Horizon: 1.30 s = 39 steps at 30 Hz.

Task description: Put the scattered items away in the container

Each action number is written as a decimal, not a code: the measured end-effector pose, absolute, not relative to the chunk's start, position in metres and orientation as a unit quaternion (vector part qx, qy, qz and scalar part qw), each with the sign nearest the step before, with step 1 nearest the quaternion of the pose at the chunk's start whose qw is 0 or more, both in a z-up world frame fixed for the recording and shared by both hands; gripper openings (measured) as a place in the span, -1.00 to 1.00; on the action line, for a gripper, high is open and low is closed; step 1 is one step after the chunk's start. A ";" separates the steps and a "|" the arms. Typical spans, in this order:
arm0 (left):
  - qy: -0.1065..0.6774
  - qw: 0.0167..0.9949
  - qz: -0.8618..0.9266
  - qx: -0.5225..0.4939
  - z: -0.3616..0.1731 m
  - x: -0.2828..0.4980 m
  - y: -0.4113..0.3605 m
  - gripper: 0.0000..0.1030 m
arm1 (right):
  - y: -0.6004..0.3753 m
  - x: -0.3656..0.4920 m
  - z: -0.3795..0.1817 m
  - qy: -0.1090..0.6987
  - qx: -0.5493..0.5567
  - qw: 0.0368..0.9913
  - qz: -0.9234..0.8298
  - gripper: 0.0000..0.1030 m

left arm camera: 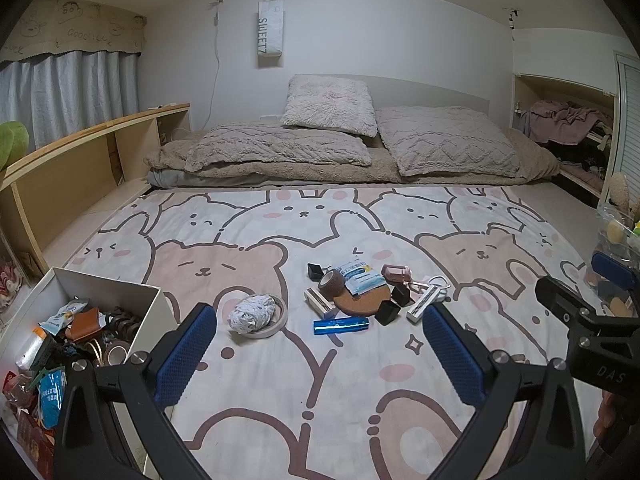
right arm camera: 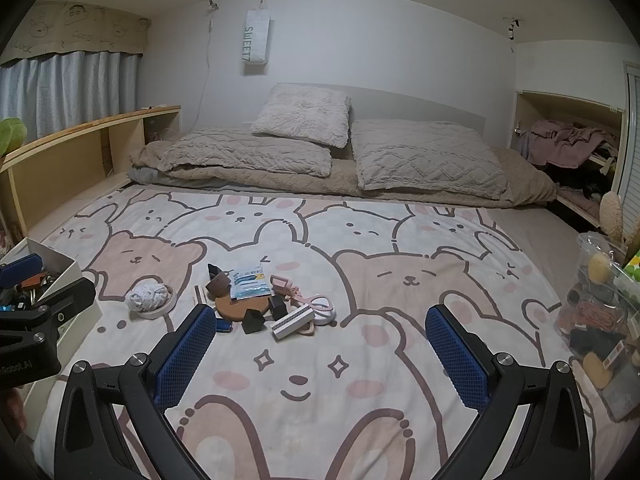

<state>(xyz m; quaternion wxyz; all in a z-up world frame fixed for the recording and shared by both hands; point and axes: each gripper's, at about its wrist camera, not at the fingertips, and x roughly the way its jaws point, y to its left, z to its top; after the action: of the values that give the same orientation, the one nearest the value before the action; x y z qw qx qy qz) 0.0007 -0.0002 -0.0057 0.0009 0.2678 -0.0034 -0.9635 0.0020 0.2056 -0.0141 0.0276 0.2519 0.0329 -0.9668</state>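
Scattered items (left arm camera: 360, 296) lie clustered mid-blanket on the bed (left arm camera: 280, 360), with our white container (left arm camera: 104, 292) at the left edge, already partly filled, within the left hand's reach. We hold the left claw (left arm camera: 320, 356) and right claw (right arm camera: 320, 356) wide apart, empty, tilted down above the blanket. Nearest lie the tape ring (left arm camera: 260, 316) with crumpled cloth and the blue tube (left arm camera: 340, 326).

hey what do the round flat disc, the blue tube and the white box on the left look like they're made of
Round disc: probably cork, matte speckled tan-brown.
Blue tube: looks like metal or metallised foil, glossy with a bright highlight along it; cannot tell which.
White box: likely cardboard or thin board, with flat matte walls and crisp straight edges.
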 end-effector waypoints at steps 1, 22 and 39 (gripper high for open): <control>-0.003 0.001 -0.963 0.268 -0.005 0.001 0.000 1.00 | 0.206 0.002 -0.014 0.033 0.252 0.027 -0.967 1.00; -0.005 0.002 -0.963 0.269 -0.007 0.000 0.000 1.00 | 0.206 0.003 -0.013 0.037 0.256 0.029 -0.965 1.00; -0.001 0.004 -0.957 0.291 -0.028 -0.007 -0.003 1.00 | 0.203 -0.011 -0.026 0.041 0.286 0.038 -0.957 1.00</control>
<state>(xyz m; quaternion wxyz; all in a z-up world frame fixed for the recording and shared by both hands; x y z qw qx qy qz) -0.0069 -0.0027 -0.0279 0.0040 0.2907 -0.0006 -0.9568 -0.0108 0.2027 -0.0259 0.0381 0.2862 0.0410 -0.9565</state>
